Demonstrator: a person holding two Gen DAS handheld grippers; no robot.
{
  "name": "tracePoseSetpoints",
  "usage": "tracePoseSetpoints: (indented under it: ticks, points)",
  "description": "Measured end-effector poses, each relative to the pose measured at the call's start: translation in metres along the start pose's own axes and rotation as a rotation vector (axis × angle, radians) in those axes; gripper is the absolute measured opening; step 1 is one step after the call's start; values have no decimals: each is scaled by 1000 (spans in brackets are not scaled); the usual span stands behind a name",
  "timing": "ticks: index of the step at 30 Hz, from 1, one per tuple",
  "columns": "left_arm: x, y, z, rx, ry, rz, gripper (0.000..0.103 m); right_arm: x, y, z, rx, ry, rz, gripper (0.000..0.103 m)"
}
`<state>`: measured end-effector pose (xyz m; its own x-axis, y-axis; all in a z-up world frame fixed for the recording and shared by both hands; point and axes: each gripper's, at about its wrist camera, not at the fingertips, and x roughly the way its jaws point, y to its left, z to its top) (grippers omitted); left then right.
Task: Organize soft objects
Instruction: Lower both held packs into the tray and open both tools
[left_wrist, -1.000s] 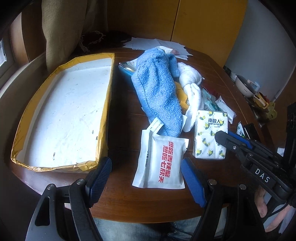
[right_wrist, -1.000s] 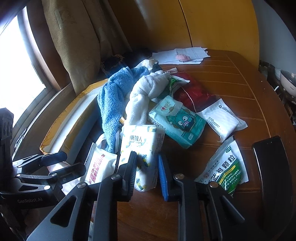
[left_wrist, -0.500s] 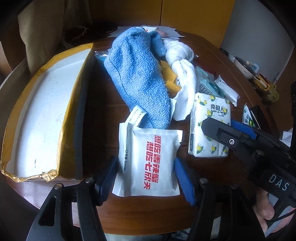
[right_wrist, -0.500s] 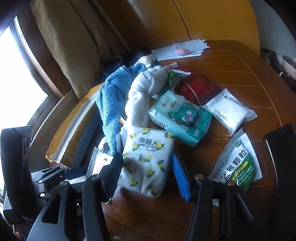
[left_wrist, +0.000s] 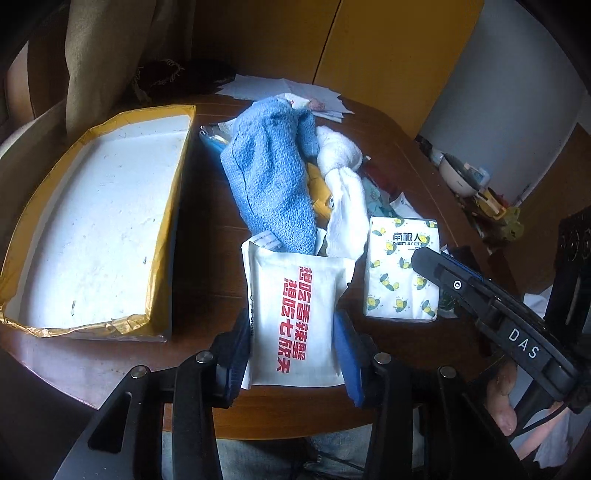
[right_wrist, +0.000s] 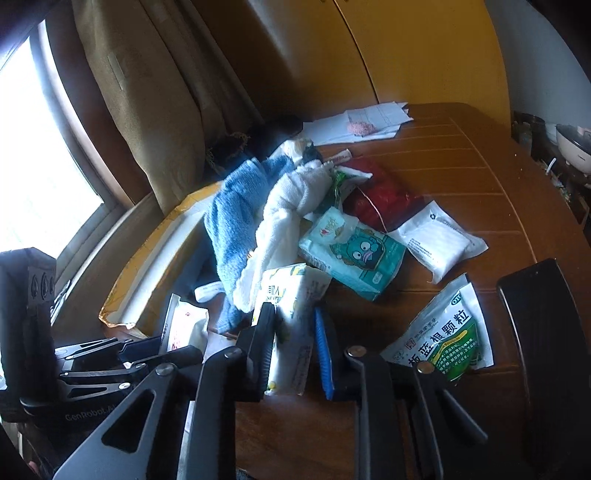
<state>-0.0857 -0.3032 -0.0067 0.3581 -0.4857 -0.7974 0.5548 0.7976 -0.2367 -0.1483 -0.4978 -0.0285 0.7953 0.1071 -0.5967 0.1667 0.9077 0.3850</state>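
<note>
Both tongs closed: one pouch (left_wrist: 295, 317), one tissue pack (right_wrist: 291, 325).

A brown wooden table (right_wrist: 461, 177) with grooved lines stands near yellow-orange cabinet doors (right_wrist: 424, 48). On the left a bright window (right_wrist: 33, 155) gives daylight, and a beige curtain (right_wrist: 147, 92) hangs beside it. At the right a white wall (left_wrist: 498, 92) shows.
</note>
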Motion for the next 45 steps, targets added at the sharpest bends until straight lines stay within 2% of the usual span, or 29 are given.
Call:
tracePoseSetpoints:
  ticks: [3, 7, 10, 14, 18, 22, 28, 32, 33, 36, 37, 39, 42, 45]
  points:
    - [-22, 13, 8, -31, -47, 0, 46, -15, 16, 7, -26, -53, 47, 21]
    - [-51, 53, 21, -101, -127, 70, 46, -11, 46, 22, -78, -72, 128, 21]
    - [-59, 88, 29, -163, -158, 117, 46, 9, 74, 34, -105, -42, 203, 21]
    - [-61, 129, 33, -241, -174, 174, 46, 42, 114, 42, -157, 9, 247, 21]
    - [-50, 156, 36, -277, -157, 217, 46, 79, 150, 45, -204, 74, 257, 21]
    - [-34, 175, 42, -290, -142, 251, 46, 111, 168, 41, -219, 137, 247, 21]
    - [-9, 183, 45, -268, -93, 323, 46, 137, 185, 32, -274, 197, 224, 21]
    - [0, 185, 43, -271, -69, 316, 50, 140, 190, 25, -314, 186, 195, 23]
    - [2, 186, 43, -278, -67, 316, 54, 139, 189, 24, -312, 181, 192, 23]
    - [1, 189, 37, -312, -56, 294, 59, 138, 191, 21, -330, 186, 194, 31]
    - [-1, 189, 37, -322, -60, 282, 61, 135, 190, 21, -327, 180, 201, 38]
    - [-7, 187, 35, -337, -79, 273, 68, 126, 187, 23, -322, 155, 207, 42]
    - [-17, 179, 36, -341, -113, 262, 71, 110, 173, 29, -277, 119, 248, 59]
    - [-26, 160, 40, -320, -153, 235, 75, 93, 150, 36, -217, 89, 291, 60]
